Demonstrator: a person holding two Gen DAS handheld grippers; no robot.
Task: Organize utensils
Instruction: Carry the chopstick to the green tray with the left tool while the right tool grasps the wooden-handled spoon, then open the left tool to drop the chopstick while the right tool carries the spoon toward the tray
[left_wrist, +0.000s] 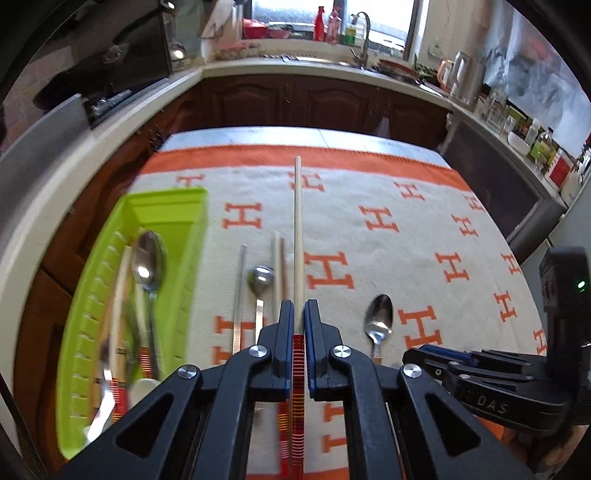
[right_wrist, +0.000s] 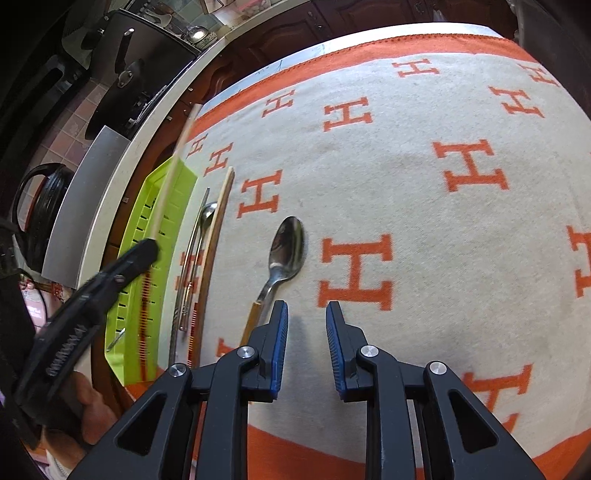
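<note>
My left gripper (left_wrist: 298, 314) is shut on a wooden chopstick (left_wrist: 297, 229) with a red-striped end, held above the cloth and pointing away from me. From the right wrist view, the left gripper (right_wrist: 147, 249) and its chopstick (right_wrist: 173, 173) hang over the green tray (right_wrist: 184, 177). That tray (left_wrist: 166, 194) holds a large spoon (left_wrist: 147, 266) and other utensils. On the cloth lie a thin metal stick (left_wrist: 240, 295), a small spoon (left_wrist: 261, 280) and another chopstick (left_wrist: 279, 266). My right gripper (right_wrist: 306, 321) stands open just right of a steel spoon (right_wrist: 288, 247), whose handle lies beside the left finger.
The table wears a cream cloth (right_wrist: 424, 184) with orange H marks and an orange border. The right gripper (left_wrist: 412, 356) shows at the lower right of the left wrist view, near the steel spoon (left_wrist: 378, 319). Kitchen counters (left_wrist: 332, 70) and dark cabinets ring the table.
</note>
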